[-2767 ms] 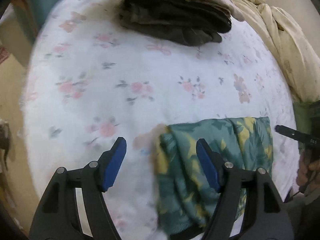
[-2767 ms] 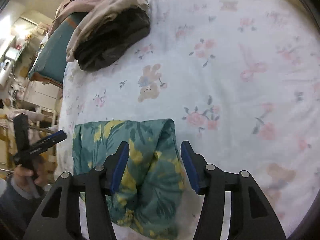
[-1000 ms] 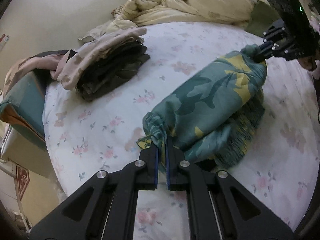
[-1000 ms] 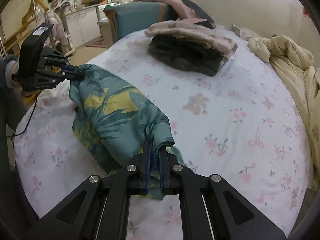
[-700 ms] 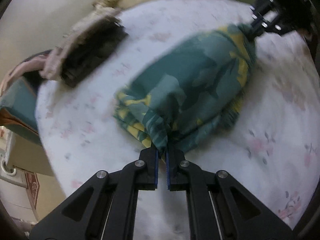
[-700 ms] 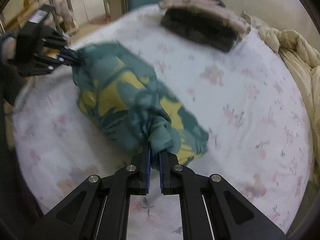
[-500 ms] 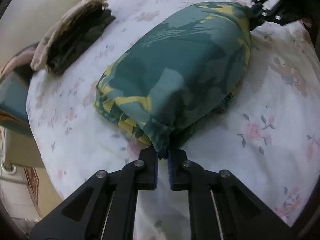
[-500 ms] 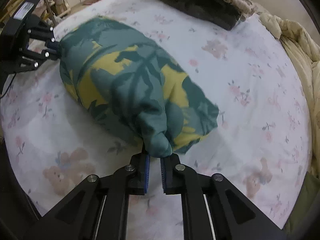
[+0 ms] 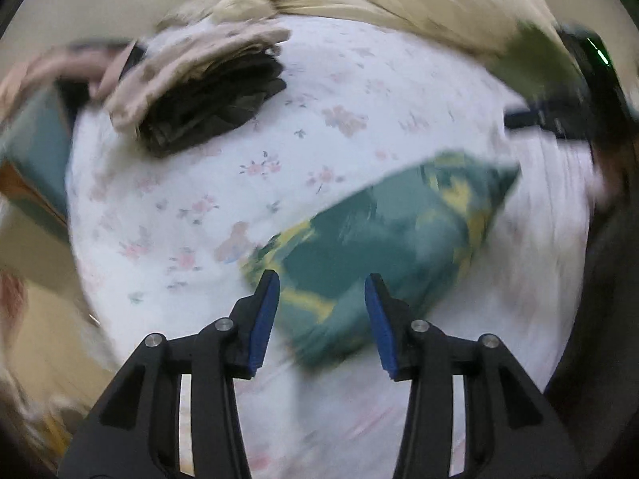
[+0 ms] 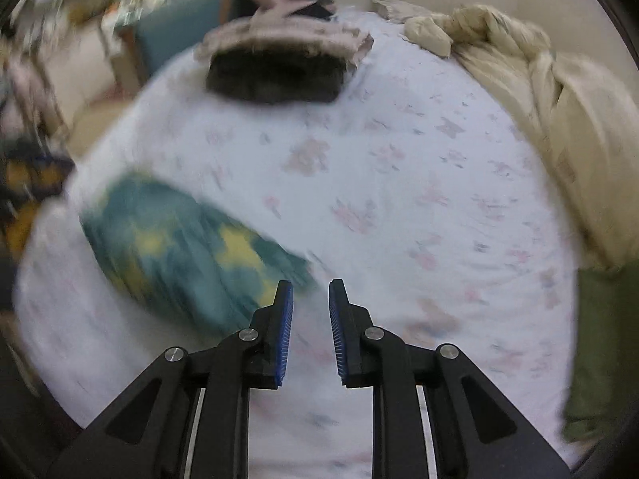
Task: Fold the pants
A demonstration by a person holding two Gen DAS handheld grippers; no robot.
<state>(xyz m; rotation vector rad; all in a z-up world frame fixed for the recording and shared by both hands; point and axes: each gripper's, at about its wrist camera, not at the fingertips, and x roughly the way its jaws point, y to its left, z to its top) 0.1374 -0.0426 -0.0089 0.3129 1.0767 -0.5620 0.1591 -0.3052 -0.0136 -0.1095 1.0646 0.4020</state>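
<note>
The folded green and yellow leaf-print pants (image 9: 383, 247) lie on the white floral bed sheet (image 9: 207, 199). My left gripper (image 9: 321, 315) is open, its blue pads either side of the near end of the pants, holding nothing. In the right wrist view the pants (image 10: 187, 251) lie to the left of my right gripper (image 10: 310, 319), which is open and empty just past their right end. The right gripper also shows in the left wrist view (image 9: 559, 119) beyond the far end of the pants. Both views are motion blurred.
A stack of folded dark and beige clothes (image 9: 207, 84) sits at the far side of the bed, also in the right wrist view (image 10: 279, 60). A crumpled cream duvet (image 10: 551, 111) lies along the right. A teal chair (image 10: 179, 24) stands beyond the bed.
Both grippers were shut on the ends of the pants and lowered them onto the sheet. Now both have opened, let go and drawn back; the pants lie flat.
</note>
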